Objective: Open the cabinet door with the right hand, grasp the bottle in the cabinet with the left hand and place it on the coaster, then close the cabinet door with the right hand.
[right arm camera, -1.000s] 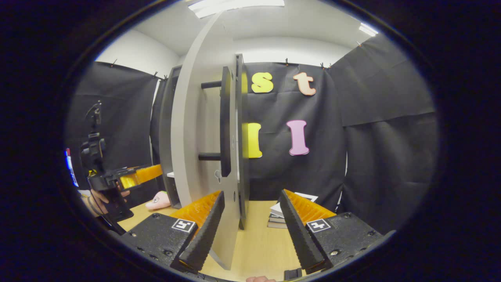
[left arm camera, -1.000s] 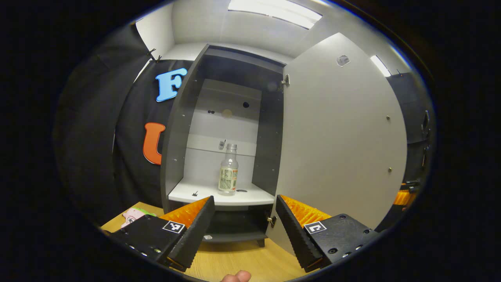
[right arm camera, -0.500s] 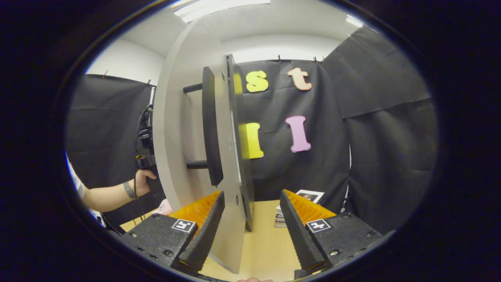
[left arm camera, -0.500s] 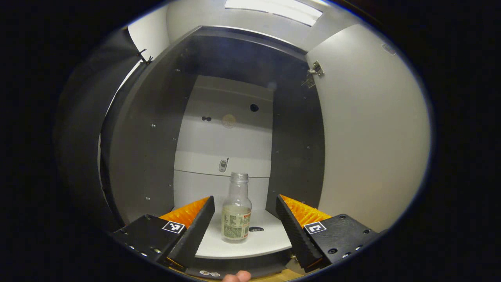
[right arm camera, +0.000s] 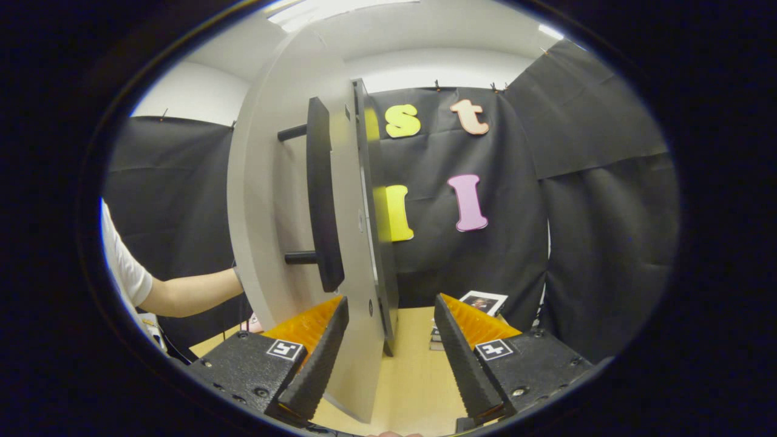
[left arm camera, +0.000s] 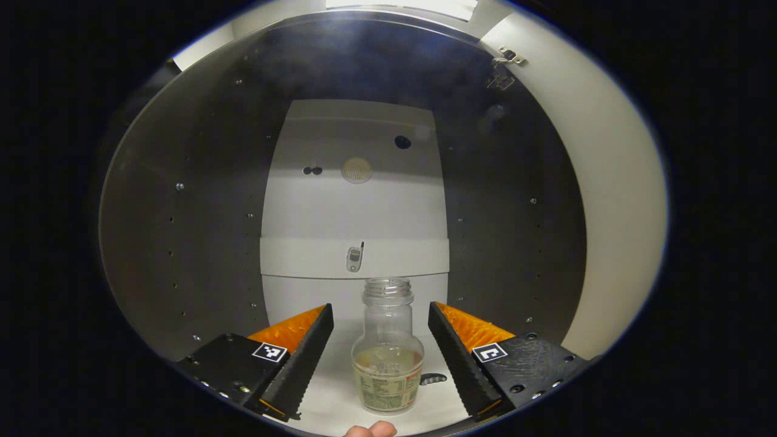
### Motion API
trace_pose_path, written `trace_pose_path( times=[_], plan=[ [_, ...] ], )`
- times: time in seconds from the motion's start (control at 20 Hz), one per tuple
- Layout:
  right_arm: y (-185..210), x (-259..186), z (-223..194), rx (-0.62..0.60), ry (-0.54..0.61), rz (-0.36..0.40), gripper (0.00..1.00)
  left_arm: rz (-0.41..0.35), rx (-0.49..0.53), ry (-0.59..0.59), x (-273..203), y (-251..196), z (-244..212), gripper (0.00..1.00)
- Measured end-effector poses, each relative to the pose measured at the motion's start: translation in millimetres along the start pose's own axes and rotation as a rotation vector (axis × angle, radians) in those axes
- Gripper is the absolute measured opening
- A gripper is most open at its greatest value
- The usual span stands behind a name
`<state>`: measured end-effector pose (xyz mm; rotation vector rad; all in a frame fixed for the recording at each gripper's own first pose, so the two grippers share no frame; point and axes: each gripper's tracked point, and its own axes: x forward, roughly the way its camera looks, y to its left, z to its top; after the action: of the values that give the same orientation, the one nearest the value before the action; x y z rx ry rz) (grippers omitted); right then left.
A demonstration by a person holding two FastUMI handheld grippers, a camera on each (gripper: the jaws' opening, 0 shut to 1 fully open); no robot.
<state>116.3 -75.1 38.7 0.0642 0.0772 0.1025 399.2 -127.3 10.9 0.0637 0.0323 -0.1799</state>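
The right gripper (right arm camera: 388, 355) hangs with fingers spread; the free edge of the pale grey cabinet door (right arm camera: 358, 340), bearing a black bar handle (right arm camera: 320, 200), stands between them, beside the left finger.

both tongs, left (left arm camera: 380, 358) and right (right arm camera: 388, 358), level and spread wide, bare forearm (right arm camera: 191, 293) outstretched

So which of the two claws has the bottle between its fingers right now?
The left claw: the bottle stands on the cabinet shelf between its open fingers, not yet gripped. The right claw straddles the open cabinet door's edge instead.
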Motion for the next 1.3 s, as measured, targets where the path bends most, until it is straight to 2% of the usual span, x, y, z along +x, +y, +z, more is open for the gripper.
trace_pose_path(
  times=[0.15,0.2,0.25,0.3,0.35,0.4,0.6,0.9,1.1,1.3],
  plan=[
    [-1.0,5.0,-1.3,0.024,0.005,0.005,0.88,-0.014,-0.005,-0.005,7.3,3.8,-1.4,0.95],
    [-1.2,4.9,-1.5,0.028,0.006,0.005,0.88,-0.013,-0.001,-0.007,7.2,6.2,-1.4,0.90],
    [-1.0,6.5,-1.3,0.033,0.005,0.005,0.88,-0.019,-0.004,-0.010,8.4,5.7,-0.7,0.73],
    [-0.7,7.0,-1.2,0.035,0.005,0.007,0.88,-0.028,-0.009,-0.021,8.4,3.2,1.9,0.72],
    [-0.9,7.1,-1.2,0.038,0.005,0.006,0.88,-0.027,-0.006,-0.021,6.6,4.4,3.7,0.65],
    [-1.3,6.5,-1.5,0.040,0.006,0.004,0.88,-0.042,-0.006,-0.013,6.2,2.7,1.5,0.45],
    [-1.5,6.0,-2.3,0.038,0.016,-0.010,0.89,-0.078,0.009,-0.036,-16.7,-2.8,14.1,0.42],
    [-2.5,4.0,-0.5,0.018,0.008,-0.034,0.89,-0.125,0.029,-0.071,-88.7,-4.5,33.0,0.41],
    [-3.7,2.7,-2.9,0.042,0.019,-0.061,0.88,-0.100,0.011,-0.069,-150.6,10.8,16.3,0.41],
    [-4.0,-1.1,-2.8,0.035,0.028,-0.078,0.88,-0.040,-0.001,-0.005,-206.6,32.5,-30.9,0.42]
  ],
)
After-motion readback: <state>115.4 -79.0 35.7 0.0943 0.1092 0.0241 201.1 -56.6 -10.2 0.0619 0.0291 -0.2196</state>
